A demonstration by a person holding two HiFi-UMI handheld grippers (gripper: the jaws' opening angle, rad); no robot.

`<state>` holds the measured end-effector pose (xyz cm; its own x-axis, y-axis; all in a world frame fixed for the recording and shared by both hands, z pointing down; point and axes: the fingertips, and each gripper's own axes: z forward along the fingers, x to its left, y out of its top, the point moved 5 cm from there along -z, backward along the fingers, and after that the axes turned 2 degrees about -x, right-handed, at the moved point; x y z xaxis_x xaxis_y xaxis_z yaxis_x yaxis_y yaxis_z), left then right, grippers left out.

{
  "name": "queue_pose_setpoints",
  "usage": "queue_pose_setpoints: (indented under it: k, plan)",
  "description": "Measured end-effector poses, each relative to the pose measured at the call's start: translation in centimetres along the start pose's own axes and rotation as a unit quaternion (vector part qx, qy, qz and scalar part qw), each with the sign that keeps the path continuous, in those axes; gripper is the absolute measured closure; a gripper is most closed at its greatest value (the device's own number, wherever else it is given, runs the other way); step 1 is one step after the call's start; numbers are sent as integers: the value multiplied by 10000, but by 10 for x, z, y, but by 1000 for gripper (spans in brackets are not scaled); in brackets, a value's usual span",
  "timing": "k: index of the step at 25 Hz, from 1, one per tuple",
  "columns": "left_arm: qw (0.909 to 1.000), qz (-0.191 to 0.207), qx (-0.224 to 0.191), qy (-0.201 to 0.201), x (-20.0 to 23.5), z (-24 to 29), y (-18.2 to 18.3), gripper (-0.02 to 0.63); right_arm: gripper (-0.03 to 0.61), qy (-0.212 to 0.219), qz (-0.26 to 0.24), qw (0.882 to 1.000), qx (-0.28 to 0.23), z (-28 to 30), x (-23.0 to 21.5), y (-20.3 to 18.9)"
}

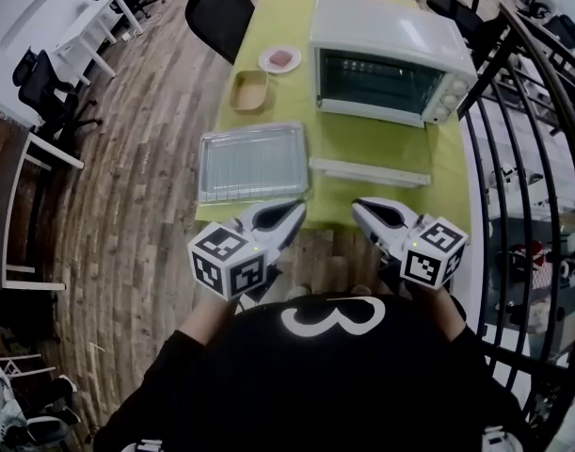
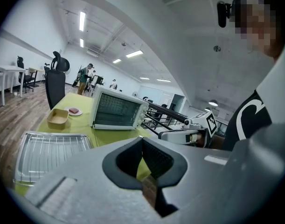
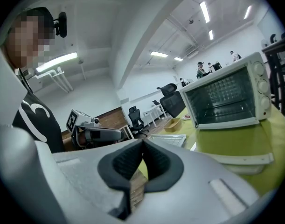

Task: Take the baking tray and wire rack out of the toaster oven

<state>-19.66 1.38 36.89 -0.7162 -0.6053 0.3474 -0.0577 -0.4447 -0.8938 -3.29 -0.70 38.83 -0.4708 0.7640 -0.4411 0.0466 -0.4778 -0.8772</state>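
While both grippers hang side by side just off the near edge of the table (image 1: 334, 144), each one's fingers are pressed together with nothing between them. The left gripper (image 1: 293, 213) points toward the table's near left corner. The right gripper (image 1: 361, 209) points toward its near right part. Their own views show the same: the dark pads of the left gripper (image 2: 142, 140) meet in a closed seam, and so do those of the right gripper (image 3: 143, 142).

The oven (image 1: 391, 69) stands at the far right of the green table with its glass door shut. The tray (image 1: 208, 172) lies on the near left of the table, well apart from the oven, and the rack (image 1: 254, 163) lies in it. A white pan (image 1: 369, 170) lies flat just in front of the oven, right of the tray. Farther back, left of the oven, are a tan box (image 1: 250, 90) and a plate (image 1: 279, 59) with something pink on it.
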Motion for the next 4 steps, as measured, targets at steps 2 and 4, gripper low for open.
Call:
queue_pose_setpoints:
  k: [2, 4]
  plan:
    - [10000, -30, 28, 24, 3, -1, -4, 603, 583, -4, 33, 10000, 18, 2, 0, -4]
    - [10000, -59, 52, 49, 6, -1, -8, 603, 583, -4, 65, 10000, 37, 4, -1, -8]
